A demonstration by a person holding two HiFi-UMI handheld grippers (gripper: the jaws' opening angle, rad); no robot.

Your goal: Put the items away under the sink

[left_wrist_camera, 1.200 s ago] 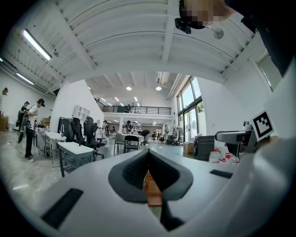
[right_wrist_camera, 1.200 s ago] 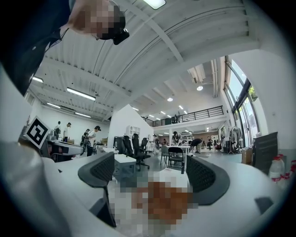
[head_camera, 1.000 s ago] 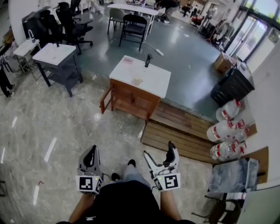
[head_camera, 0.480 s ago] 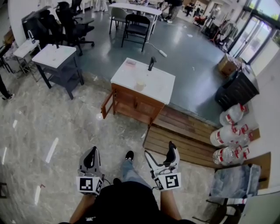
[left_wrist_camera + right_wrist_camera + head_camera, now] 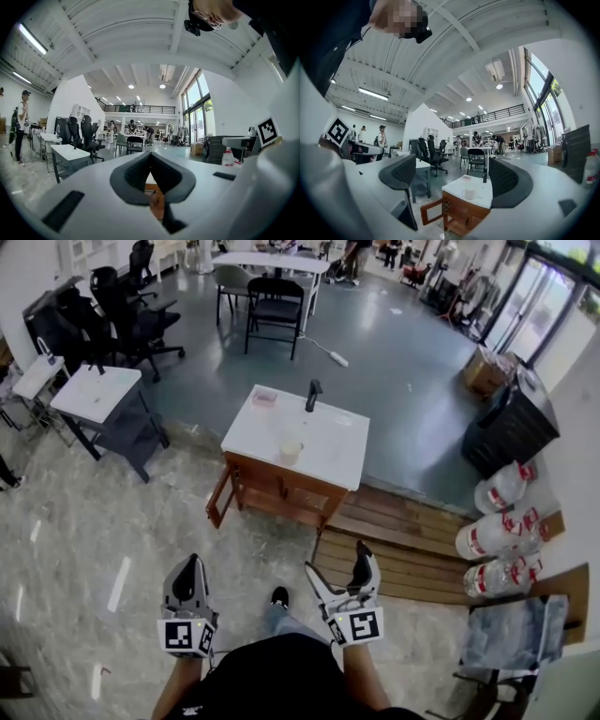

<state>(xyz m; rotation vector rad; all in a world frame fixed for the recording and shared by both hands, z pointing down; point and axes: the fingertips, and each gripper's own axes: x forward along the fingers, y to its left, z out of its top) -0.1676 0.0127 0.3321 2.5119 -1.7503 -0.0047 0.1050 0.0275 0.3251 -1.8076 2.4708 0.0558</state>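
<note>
Hanging well short of the sink cabinet, the left tool has its jaws together; the right tool stands apart, empty.

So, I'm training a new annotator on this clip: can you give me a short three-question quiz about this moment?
1. True or false: the cup stands on top of the sink cabinet.
2. Compare the left gripper and the right gripper. Whose jaws stand apart? A: left. B: right. C: both.
3. Fill in: the cabinet door stands ___.

Key: 1 true; 2 B; 3 open.
</note>
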